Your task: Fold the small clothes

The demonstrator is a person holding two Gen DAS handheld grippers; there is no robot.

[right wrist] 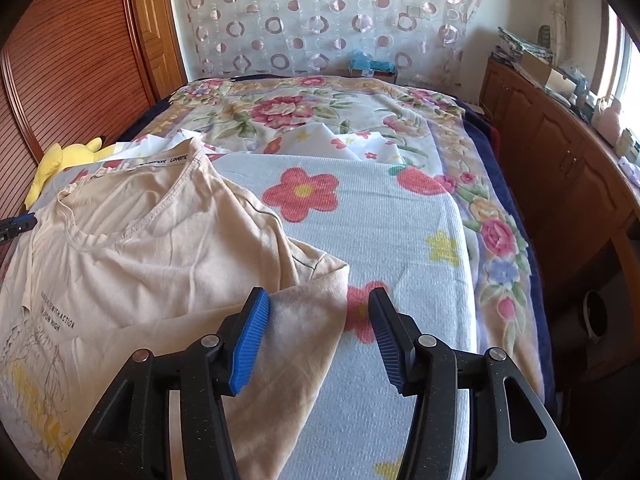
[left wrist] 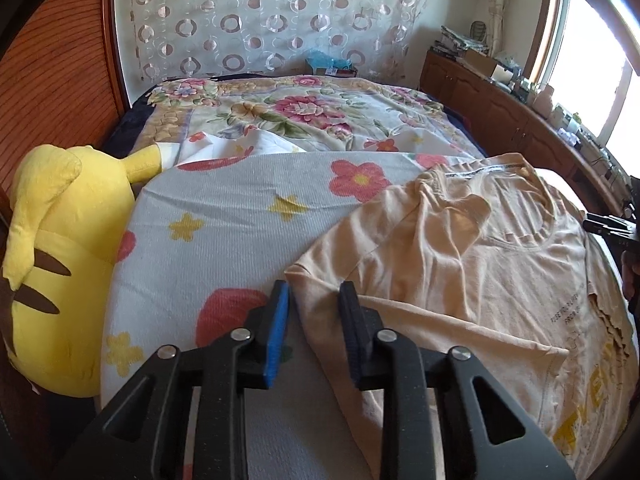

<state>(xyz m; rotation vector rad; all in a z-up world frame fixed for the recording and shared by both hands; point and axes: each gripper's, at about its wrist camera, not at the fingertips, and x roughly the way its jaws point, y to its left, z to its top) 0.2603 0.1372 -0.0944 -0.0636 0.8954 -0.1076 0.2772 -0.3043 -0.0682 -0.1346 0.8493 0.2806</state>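
One bed was seen in both views, covered by a floral spread, with one pale blue flowered blanket laid over its near part. One long wooden cabinet was seen along the bed's right side, cluttered on top. On the blanket one beige T-shirt was spread front up, neckline toward the far end, printed text and yellow lettering visible on its chest. One yellow plush toy was seen lying at the blanket's left edge; it was shown large in the left wrist view, while only a small part of it was visible past the shirt's collar in the right wrist view.

Two grippers were counted. The left gripper was held narrowly parted around the tip of one shirt sleeve, the fabric edge lying between its pads, which had not closed on it. The right gripper was held wide apart over the other sleeve's corner, its left pad just at the cloth and its right pad above bare blanket.

Each gripper's tip was caught at the frame edge of the other's view. A round white object on the floor beside the bed was shown only by the right wrist view
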